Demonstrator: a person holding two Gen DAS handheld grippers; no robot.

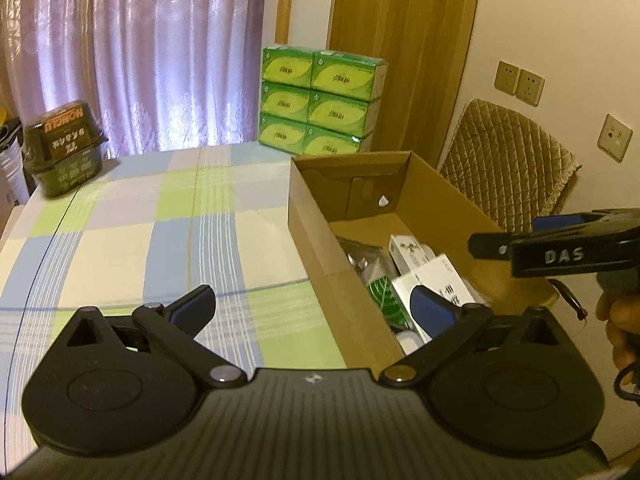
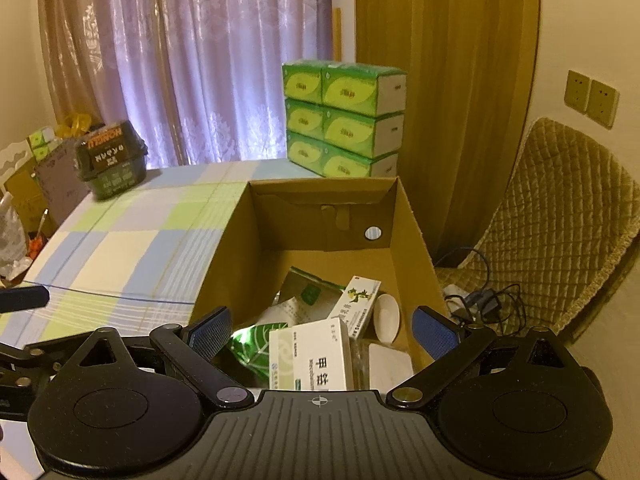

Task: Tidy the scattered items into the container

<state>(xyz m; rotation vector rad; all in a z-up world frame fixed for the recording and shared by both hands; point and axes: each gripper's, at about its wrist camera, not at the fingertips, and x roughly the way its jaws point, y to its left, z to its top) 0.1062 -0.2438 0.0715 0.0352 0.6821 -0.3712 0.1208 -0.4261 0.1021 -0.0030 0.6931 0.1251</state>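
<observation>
Right wrist view shows my right gripper (image 2: 322,330) and left gripper (image 1: 312,312) both spread wide and empty, the items (image 2: 310,354) already in the box (image 2: 224,256), the desk (image 1: 120,248) nearly cleared, so tidying looks almost done.

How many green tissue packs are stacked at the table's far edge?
6 visible tissue packs: two side by side in each of three tiers, beyond the cardboard box. More may be hidden behind.

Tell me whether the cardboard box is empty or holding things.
Holding things: the open-topped box has medicine cartons and a green packet at its near end.
</observation>
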